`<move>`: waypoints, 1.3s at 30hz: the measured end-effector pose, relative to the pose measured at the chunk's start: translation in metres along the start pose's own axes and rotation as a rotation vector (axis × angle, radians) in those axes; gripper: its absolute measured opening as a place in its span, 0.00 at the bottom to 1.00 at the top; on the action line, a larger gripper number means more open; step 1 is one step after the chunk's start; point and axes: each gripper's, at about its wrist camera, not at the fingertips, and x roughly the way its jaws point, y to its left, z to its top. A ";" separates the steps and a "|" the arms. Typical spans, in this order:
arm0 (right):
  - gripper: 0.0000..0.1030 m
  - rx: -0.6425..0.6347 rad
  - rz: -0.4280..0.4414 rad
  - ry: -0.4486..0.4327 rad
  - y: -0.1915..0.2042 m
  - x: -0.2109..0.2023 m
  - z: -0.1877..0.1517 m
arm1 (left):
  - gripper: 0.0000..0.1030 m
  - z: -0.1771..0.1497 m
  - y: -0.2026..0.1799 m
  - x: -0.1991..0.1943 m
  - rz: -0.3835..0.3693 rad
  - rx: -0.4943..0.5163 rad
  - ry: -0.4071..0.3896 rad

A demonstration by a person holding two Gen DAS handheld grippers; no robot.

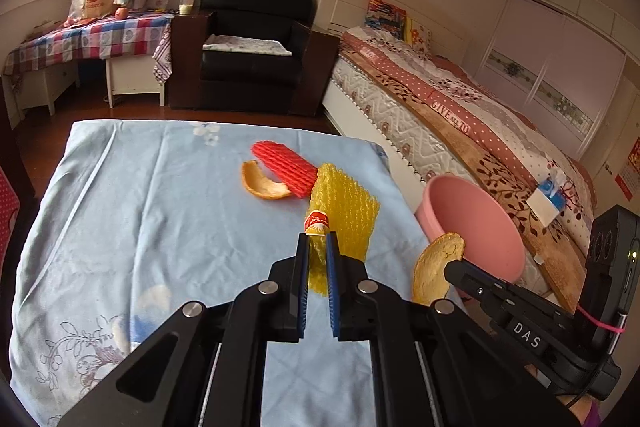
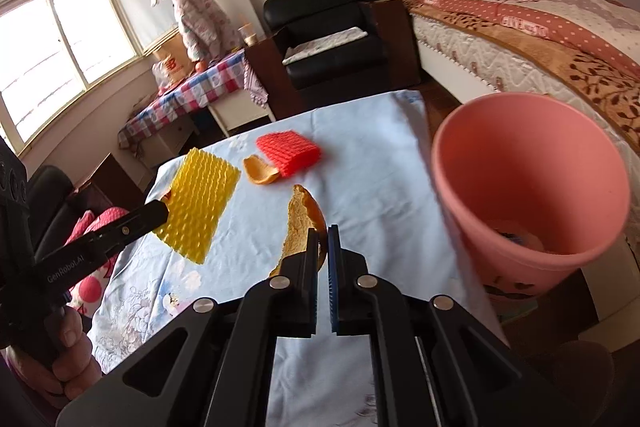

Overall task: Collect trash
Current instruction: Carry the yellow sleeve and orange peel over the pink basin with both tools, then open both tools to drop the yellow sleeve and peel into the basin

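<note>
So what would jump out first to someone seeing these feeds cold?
Probably the yellow foam net pinched in the left gripper above the blue tablecloth, and the orange peel held in the right gripper. The pink bin stands off the table's right edge, beside the bed.

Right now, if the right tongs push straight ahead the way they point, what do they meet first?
Probably only the pale blue tablecloth. The right tongs, shut on the large orange peel, aim left of the pink plastic bin; depth is unclear.
</note>
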 end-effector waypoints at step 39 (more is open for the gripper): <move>0.05 0.219 -0.274 -0.140 -0.152 -0.044 0.016 | 0.07 0.013 -0.171 0.103 -0.205 0.216 0.086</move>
